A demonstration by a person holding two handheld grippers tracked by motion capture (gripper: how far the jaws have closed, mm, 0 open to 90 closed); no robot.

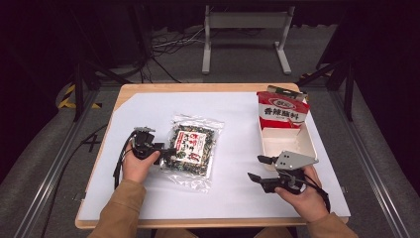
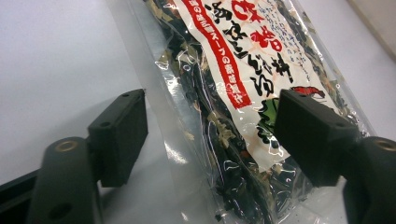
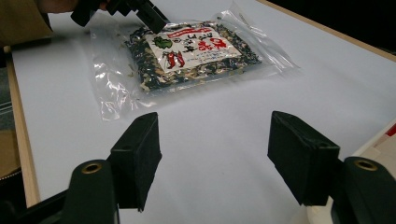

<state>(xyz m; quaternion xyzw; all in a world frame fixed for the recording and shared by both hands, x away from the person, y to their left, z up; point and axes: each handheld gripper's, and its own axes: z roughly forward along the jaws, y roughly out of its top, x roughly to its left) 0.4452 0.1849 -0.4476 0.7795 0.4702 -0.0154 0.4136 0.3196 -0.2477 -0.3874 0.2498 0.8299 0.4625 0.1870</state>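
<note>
A clear bag of dark dried seaweed with a red and white label (image 1: 190,144) lies flat on the white sheet, left of centre. My left gripper (image 1: 167,151) is at the bag's left edge. In the left gripper view its jaws (image 2: 212,107) stand wide apart with the bag (image 2: 233,56) between them: one jaw is over the label, the other beside the clear seam. The pads do not press on it. My right gripper (image 1: 256,167) stands open near the front right with nothing between its jaws (image 3: 215,126). It faces the bag (image 3: 191,53) and the left gripper (image 3: 140,11) beyond it.
A white open box (image 1: 309,141) stands at the right of the table, just behind my right hand, with a red snack bag (image 1: 282,111) upright at its far end. Its rim (image 3: 378,144) is beside my right jaw. White sheet (image 1: 233,188) lies bare between the grippers.
</note>
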